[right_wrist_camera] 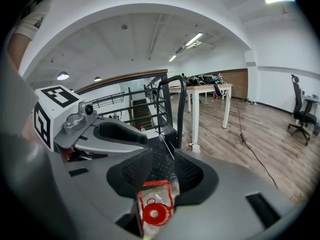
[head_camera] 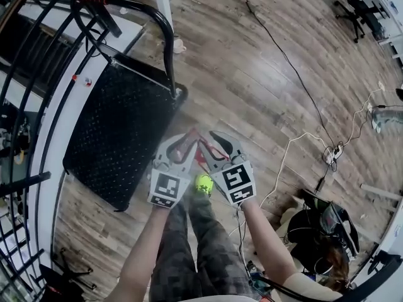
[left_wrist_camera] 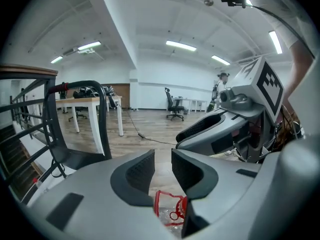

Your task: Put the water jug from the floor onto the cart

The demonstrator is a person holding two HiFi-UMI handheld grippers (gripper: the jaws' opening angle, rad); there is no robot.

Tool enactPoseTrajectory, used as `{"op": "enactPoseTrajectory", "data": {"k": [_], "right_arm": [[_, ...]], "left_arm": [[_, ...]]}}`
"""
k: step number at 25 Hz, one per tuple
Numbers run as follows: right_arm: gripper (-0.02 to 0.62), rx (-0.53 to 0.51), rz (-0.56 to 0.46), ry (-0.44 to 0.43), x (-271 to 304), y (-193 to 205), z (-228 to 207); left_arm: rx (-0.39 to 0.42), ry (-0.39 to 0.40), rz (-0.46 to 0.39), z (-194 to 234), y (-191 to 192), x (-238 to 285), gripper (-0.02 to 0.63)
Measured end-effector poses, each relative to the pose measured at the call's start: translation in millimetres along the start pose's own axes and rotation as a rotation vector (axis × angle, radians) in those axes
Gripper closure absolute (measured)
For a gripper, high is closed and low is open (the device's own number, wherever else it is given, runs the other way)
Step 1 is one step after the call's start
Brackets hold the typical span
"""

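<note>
Starting at the far left, a stair railing runs along the far side of the cart, so there is no spare room beyond it. The cart's black studded deck lies left of and just ahead of both sets of jaws, with its long axis running away from them. Its upright push bar closes the far end, while the near and right edges are open. The left gripper is the nearer one to that deck. Its jaws stand narrow, with bare floor showing through the slit at the tips and the red carry handle of the water jug down in the throat below them. It looks pinched there, though the jaw bodies mask the contact. The jug hangs under and between the two grippers, clear of the floor, cap upward by the look of it; its body is hidden from above. The right gripper, close beside the left, also has its jaws narrow, and the red handle frame rises between their roots above the cap. Right of both lies open wood floor crossed by a cable. The coming move is likely a short swing left and forward, over the deck's near right edge and short of the bar.
</note>
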State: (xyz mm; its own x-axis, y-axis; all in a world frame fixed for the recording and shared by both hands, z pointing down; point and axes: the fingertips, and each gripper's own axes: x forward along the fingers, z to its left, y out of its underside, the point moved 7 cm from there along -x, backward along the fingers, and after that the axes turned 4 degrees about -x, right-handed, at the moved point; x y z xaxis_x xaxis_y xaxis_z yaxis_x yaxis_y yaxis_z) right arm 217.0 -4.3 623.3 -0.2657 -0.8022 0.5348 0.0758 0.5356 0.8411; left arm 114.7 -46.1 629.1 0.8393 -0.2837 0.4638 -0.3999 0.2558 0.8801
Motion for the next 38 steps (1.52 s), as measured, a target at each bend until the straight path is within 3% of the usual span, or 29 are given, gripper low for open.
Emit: {"op": "enactPoseTrajectory", "data": {"k": [17,33,38], "right_arm": [[0.472,-0.100,0.166,-0.106,89,86,-12],[0.472,-0.218,0.357,-0.206,130,122,-23],[0.472,-0.245,0.409,-0.232,140,137,-21]], "left_arm": [[-0.079,0.013,0.103,31,111,57,0.479],[-0.167,0.022,0.140,45,155,88,0.469],[-0.148,0.022,0.149,46,161,97,0.469]]}}
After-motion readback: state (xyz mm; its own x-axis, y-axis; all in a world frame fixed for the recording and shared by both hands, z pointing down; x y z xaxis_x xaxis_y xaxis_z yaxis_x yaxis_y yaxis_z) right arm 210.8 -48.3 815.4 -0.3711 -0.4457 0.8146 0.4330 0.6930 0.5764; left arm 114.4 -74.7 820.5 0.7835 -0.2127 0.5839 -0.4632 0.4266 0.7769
